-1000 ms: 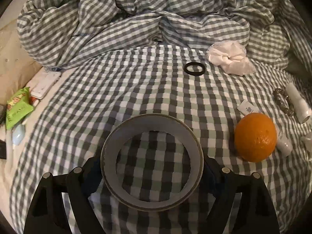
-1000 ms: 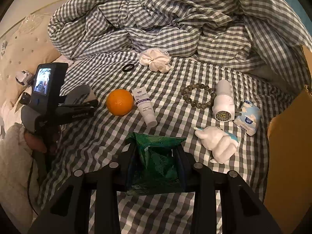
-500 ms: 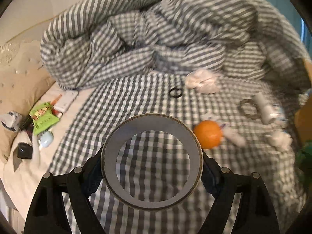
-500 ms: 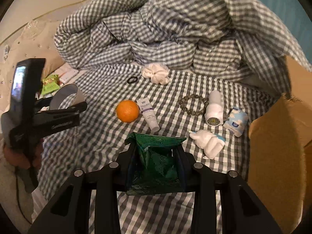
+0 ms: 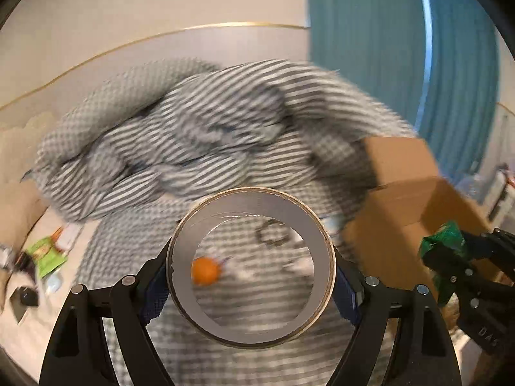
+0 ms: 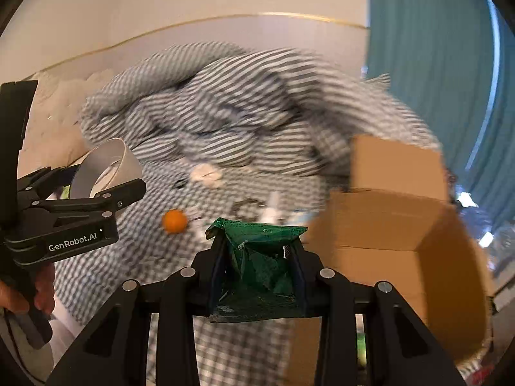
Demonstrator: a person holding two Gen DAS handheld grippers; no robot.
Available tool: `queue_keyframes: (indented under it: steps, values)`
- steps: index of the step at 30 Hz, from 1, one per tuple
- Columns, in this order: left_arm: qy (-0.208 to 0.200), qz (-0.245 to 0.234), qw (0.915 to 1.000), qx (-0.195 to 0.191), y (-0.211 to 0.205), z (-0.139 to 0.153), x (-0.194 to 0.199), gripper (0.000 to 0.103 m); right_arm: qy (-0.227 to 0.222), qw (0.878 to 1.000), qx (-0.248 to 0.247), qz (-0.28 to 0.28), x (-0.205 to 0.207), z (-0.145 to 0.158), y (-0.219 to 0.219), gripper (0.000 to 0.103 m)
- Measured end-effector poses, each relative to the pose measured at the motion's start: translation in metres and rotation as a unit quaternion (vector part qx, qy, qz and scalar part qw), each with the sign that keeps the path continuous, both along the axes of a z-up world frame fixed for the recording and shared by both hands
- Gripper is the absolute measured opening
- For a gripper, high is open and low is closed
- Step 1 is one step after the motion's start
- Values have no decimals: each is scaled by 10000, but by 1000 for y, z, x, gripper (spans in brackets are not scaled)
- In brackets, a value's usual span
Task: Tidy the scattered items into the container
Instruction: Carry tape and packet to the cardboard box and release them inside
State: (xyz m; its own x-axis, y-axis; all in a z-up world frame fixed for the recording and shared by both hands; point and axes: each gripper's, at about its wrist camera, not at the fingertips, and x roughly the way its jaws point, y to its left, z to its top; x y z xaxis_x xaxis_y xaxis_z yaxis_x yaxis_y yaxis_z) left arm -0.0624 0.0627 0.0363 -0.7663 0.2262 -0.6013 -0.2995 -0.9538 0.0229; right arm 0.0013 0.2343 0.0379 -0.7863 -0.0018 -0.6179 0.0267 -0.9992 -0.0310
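Bed with grey-white checked sheet [image 6: 106,257], blurred; crumpled checked duvet [image 6: 225,103] heaped at far side; orange [image 6: 174,221] lying mid-sheet; white scrunchie [image 6: 206,173] nearer the duvet; bead bracelet [image 5: 272,233] close to open cardboard box [image 6: 402,225] at right; green packet [image 5: 48,252] at left edge

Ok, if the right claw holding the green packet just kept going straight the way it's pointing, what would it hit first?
Probably the checked bedding, around the orange. The right claw points at the bed, with the cardboard box off to its right. Motion blur makes depth uncertain.
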Motion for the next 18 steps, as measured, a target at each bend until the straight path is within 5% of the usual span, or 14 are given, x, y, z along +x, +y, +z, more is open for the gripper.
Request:
queue_keyframes:
  steps: [5, 10, 18]
  values:
    - [-92, -888, 9955, 315, 83, 8, 12, 85, -16, 9979, 122, -629, 26, 7, 63, 35]
    - [-445, -1606, 9856, 296, 156, -8, 12, 85, -370, 9912, -41, -1272, 35, -22, 131, 35]
    - [-863, -2048, 9750, 78, 213, -48, 12, 85, -915, 9814, -415, -1637, 28, -73, 187, 35]
